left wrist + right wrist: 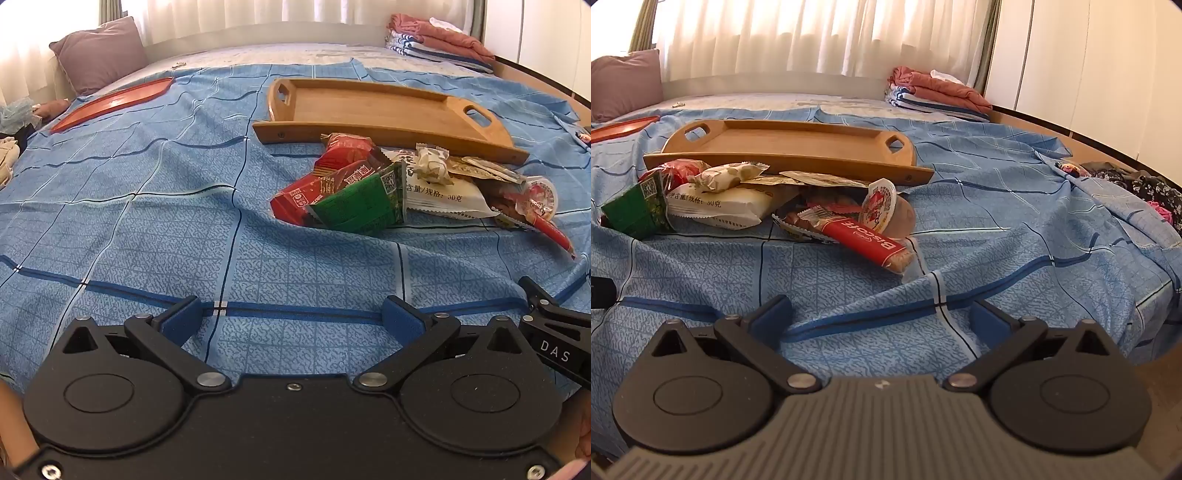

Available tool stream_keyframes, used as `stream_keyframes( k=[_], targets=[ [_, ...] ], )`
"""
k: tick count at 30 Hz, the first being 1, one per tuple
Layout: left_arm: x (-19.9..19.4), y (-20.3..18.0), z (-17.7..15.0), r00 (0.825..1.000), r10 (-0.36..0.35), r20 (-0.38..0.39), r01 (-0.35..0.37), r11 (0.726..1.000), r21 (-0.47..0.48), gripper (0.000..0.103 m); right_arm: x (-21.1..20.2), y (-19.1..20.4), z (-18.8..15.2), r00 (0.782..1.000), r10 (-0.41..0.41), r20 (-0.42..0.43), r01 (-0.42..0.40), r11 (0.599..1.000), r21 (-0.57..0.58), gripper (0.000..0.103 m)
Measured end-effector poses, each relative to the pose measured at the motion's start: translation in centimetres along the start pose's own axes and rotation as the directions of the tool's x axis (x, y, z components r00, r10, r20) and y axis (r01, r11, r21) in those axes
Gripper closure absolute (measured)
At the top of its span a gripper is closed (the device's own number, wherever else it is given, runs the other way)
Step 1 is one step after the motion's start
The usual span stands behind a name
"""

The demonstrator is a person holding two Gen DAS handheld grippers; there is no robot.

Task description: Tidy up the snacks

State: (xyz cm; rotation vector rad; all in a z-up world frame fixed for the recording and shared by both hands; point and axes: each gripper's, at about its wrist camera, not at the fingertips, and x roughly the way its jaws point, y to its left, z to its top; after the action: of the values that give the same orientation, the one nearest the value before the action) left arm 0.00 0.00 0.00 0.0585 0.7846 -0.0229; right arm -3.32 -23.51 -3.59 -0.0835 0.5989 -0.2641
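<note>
So both grippers are being held low over the near edge of the bed, which is being covered by a blue checked sheet point(147, 206). The left gripper point(293, 319) is being kept spread wide with nothing between its blue fingers point(183, 317), and the right gripper point(881, 317) is being held released the same way, jaws apart and nothing gripped. The snacks are being left in a loose heap on the sheet toward the middle of the bed, just in front of a wooden tray point(369, 107) that's sitting a bit further back with its near rim almost touching the pile. In the heap, a green packet point(360, 203) is being propped against a red packet point(314, 192) on the left side, a white bag point(720, 206) with printed text is being buried in the middle under a small pale wrapped sweet point(729, 175), and a little jelly cup point(879, 208) is lying tipped on its side on the right. A red Biscoff biscuit point(866, 240) is being left at the near right of the pile, closest to the right gripper. A red plate point(110, 101) is being seen off toward the far left of the bed, near a purple pillow point(99, 53), and folded laundry point(436, 38) is being stacked at the far right corner.
</note>
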Motion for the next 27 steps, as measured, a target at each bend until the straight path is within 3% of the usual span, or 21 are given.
stream_keyframes(
  k=[27],
  targets=[
    [-0.15,-0.33,0.20,1.000,0.005,-0.010,-0.005,1.000,0.006,0.000,0.03,-0.04,0.08,1.000,0.004,-0.002,-0.004,1.000,-0.003,0.000]
  ],
)
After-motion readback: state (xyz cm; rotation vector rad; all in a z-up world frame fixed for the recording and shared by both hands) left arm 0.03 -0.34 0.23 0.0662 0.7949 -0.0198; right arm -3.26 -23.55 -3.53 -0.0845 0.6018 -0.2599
